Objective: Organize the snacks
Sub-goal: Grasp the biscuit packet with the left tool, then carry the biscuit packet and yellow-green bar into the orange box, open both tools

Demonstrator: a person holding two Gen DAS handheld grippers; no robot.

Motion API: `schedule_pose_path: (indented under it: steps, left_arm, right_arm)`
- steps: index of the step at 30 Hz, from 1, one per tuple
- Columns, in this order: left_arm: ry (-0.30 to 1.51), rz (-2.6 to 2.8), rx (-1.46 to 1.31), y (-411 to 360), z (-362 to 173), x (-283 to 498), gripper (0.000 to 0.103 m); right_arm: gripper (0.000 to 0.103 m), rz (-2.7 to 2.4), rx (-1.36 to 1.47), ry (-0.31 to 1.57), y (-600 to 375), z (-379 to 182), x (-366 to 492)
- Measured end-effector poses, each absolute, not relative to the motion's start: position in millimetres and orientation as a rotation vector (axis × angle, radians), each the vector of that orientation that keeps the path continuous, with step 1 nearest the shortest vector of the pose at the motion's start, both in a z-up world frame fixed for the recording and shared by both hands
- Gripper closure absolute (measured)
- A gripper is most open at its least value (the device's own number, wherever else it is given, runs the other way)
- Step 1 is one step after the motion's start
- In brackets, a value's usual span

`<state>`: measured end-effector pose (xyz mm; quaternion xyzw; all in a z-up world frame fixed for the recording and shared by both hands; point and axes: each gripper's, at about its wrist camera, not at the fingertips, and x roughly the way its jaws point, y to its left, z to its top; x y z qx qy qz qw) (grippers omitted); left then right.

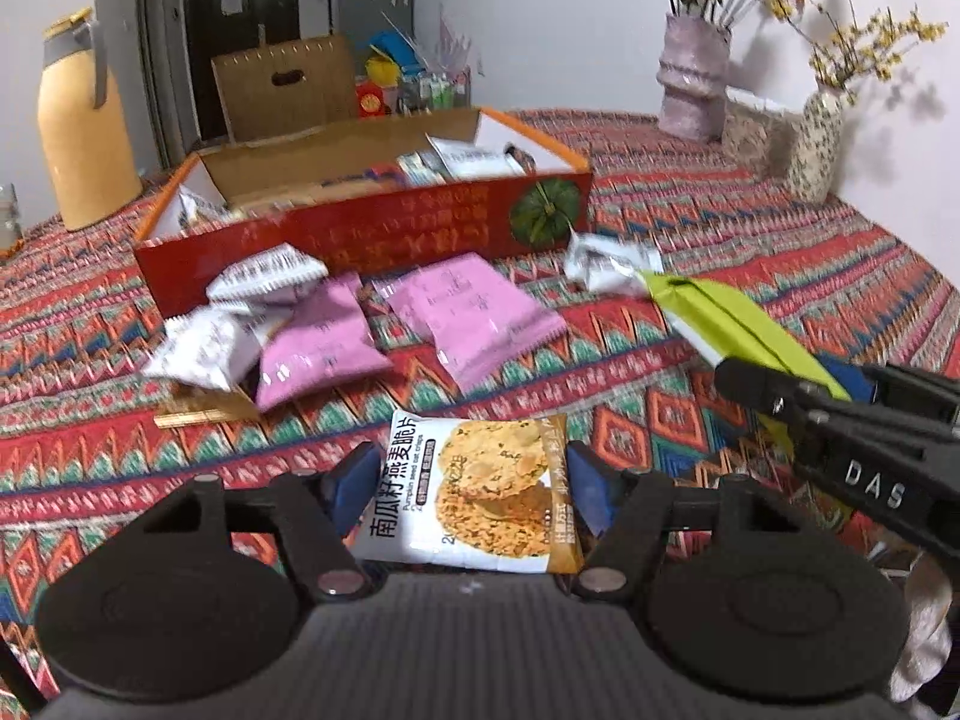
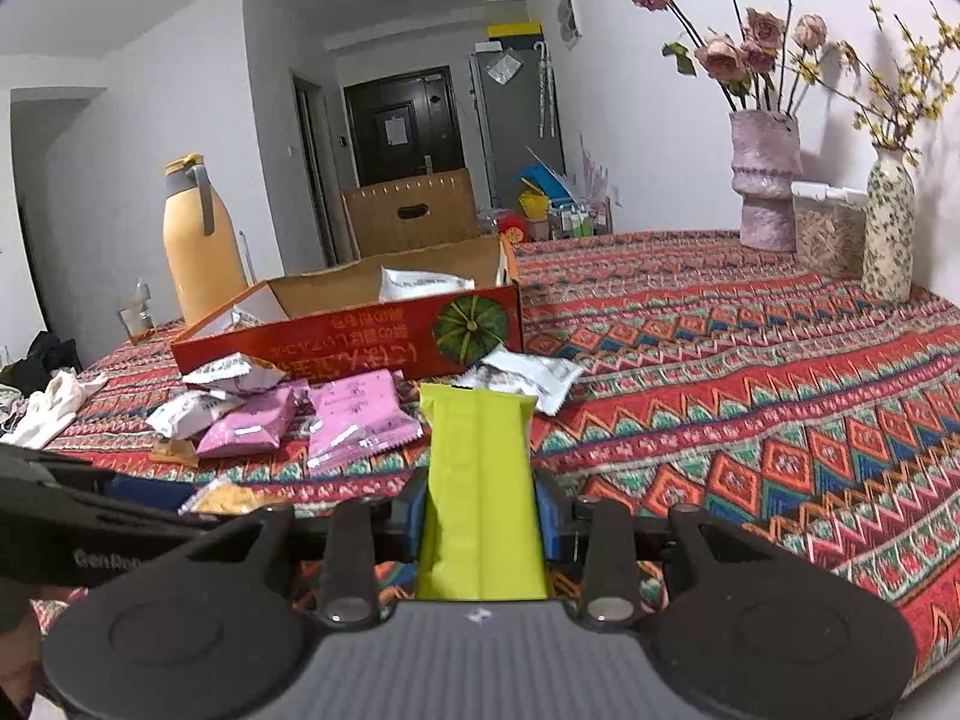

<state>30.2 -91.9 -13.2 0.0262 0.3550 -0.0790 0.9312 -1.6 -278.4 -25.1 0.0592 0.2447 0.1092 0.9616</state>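
We held oat-crisp packet (image 1: 480, 492) in left tongs (image 1: 474, 489), green packet (image 2: 480, 480) in right tongs (image 2: 483, 510). Box (image 1: 372, 228) ahead seemingly part-filled; pink packets (image 1: 384, 330), white packets (image 1: 240, 312) ahead on worktop (image 1: 750, 228) remained.

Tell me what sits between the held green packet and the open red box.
The pink packets and white packets lie on the cloth before the red box, low and flat. The right gripper could probably carry the green packet over them.
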Motion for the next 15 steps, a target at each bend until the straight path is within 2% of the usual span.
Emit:
schedule_pose_path:
  steps: [15]
  left_arm:
    - [0.603, -0.067, -0.047, -52, 32, 66, 0.035]
  right_arm:
    - [0.069, 0.262, 0.064, 0.411, -250, -1, 49]
